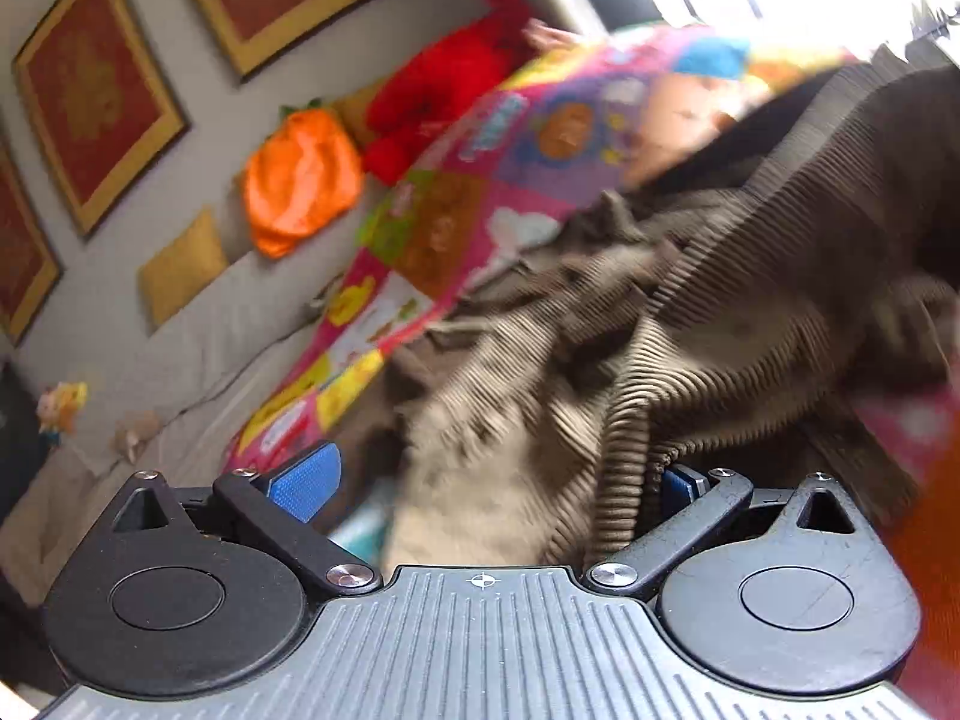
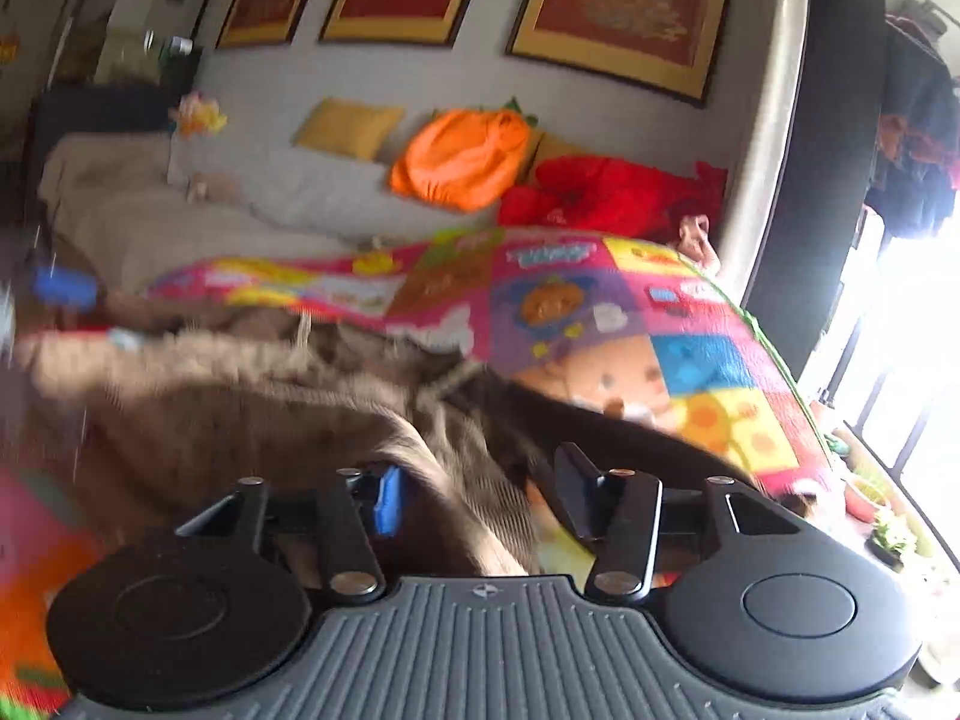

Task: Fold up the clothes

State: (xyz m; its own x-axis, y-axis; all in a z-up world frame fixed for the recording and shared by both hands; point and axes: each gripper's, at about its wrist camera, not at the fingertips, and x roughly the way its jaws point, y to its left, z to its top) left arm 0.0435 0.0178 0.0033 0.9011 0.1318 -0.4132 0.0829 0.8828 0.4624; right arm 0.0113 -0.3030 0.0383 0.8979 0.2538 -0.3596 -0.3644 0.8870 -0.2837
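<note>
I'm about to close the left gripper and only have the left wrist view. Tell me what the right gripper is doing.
Observer: The right gripper has the brown corduroy garment between its fingers, which stand apart.
Operator: Say whether it's clamped.
Observer: Too blurred to tell. The blue pad lies against the cloth; the dark finger looks clear of it.
Operator: Name what's beyond the play mat on the right.
Observer: Small potted plants by the window.

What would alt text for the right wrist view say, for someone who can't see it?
A brown ribbed garment lies bunched on a colourful cartoon mat, with fabric passing between the fingers of the right gripper. Behind are a grey sofa with orange and red cushions, and framed pictures.
</note>
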